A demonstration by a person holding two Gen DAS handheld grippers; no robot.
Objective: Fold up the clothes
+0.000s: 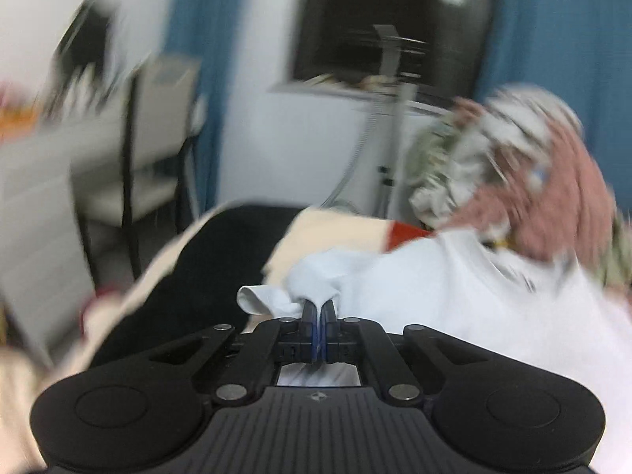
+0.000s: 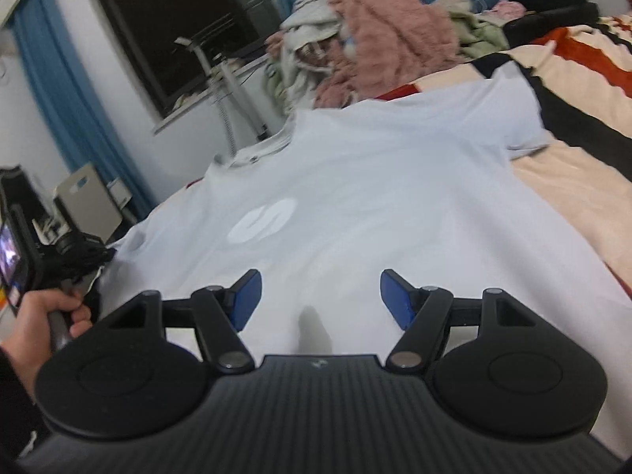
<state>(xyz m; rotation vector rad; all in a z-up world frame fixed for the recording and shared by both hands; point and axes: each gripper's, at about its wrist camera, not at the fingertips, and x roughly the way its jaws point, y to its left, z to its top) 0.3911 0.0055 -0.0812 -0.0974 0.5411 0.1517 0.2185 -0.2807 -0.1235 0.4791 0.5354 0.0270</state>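
Note:
A white T-shirt [image 2: 355,181] with a pale oval print lies spread flat on the bed, collar toward the far left, one sleeve at the far right. My right gripper [image 2: 320,296] hovers open just above its lower part, blue pads wide apart with only cloth beneath them. In the left wrist view my left gripper [image 1: 319,310] is shut on a bunched edge of the white T-shirt [image 1: 454,288], which is lifted and pulled up off the bed. The left gripper [image 2: 71,252] also shows at the shirt's left edge, held by a hand [image 2: 43,316].
A heap of unfolded clothes [image 2: 375,35], pink and grey-green, sits at the far end of the bed. The bedspread [image 2: 572,126] is cream, black and red. A chair [image 1: 158,138] stands beside the bed, with a window [image 2: 158,31], blue curtains [image 2: 59,91] and a metal rack [image 2: 225,75] behind.

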